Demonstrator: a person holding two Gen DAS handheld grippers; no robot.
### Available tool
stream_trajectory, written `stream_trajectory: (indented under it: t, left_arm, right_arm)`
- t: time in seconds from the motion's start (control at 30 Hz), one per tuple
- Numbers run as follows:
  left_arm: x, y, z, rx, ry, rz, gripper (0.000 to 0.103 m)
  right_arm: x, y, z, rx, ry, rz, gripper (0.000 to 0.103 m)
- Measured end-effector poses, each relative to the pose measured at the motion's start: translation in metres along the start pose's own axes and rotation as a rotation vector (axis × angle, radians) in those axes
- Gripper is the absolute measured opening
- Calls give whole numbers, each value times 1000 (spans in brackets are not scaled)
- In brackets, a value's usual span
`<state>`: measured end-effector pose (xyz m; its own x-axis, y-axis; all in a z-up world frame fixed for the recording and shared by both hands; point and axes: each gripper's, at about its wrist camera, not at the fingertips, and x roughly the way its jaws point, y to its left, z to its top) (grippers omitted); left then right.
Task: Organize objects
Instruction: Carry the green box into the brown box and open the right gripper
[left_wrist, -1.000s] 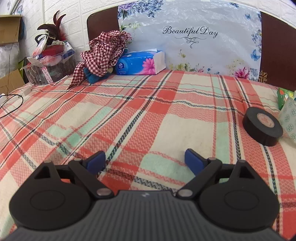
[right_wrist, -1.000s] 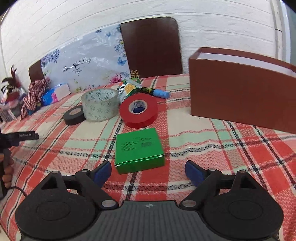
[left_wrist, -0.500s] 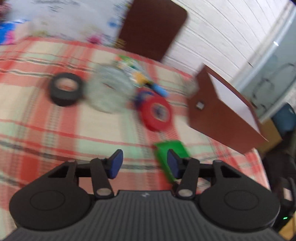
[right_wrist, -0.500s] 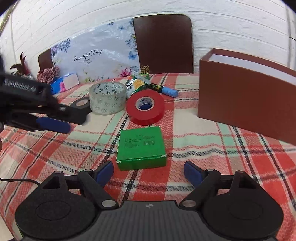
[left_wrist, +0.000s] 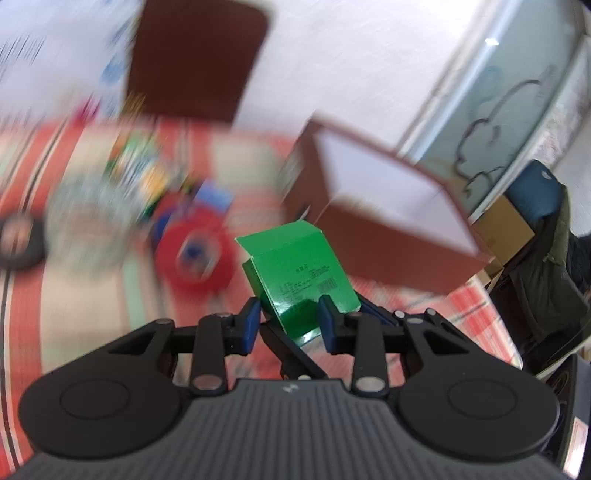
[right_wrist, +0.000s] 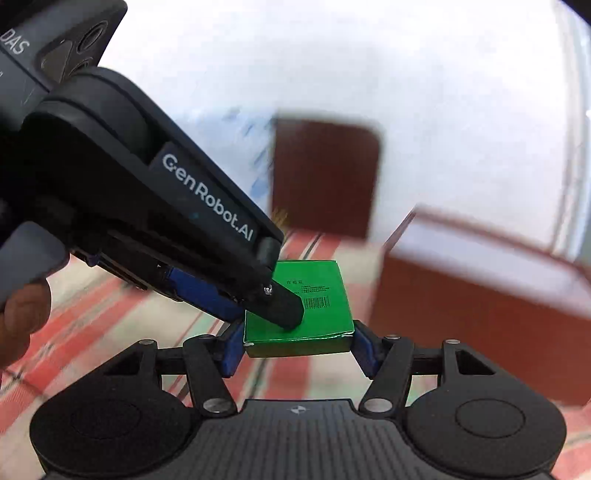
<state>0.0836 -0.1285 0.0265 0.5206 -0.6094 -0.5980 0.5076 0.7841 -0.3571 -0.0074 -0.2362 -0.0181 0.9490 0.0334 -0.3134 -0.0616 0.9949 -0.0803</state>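
Box (right_wrist: 299, 306), green, is seen centre frame in both views, lifted off the plaid cloth (right_wrist: 122, 317). In the rt wrist view it is gripped at both side edges by the right gripper (right_wrist: 298, 349), jaws closing. Upper left of that view is filled by the left gripper (right_wrist: 258, 302), which blocks most of the bed; one black finger lies on the box top w/ a blue pad under it, jaws closing on the box edge. A thumb (right_wrist: 22, 321) shows at far left. Brown bin (right_wrist: 480, 306) sits at right, blurred.

Only the left wrist view shows red tape (left_wrist: 195, 254), clear tape (left_wrist: 88, 221) and black tape (left_wrist: 18, 240) at left, all smeared, plus the bin's open white inside (left_wrist: 384, 184) and the box's raised flap.
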Motion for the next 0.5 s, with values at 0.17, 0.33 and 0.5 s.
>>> stream_trajectory:
  t: [0.17,0.33,0.5]
  left_arm:
    - [19,-47,54,127,-95,-45,36]
    - [63,-74,84,165,-87,-63,36]
    - [110,-83,84,220,-20,45,38]
  right_arm:
    - [12,-54,34,73,-121,-113,60]
    - [39,-101,43,126,-113,-175,60]
    - [76,-119,32,128,-1,-189,75]
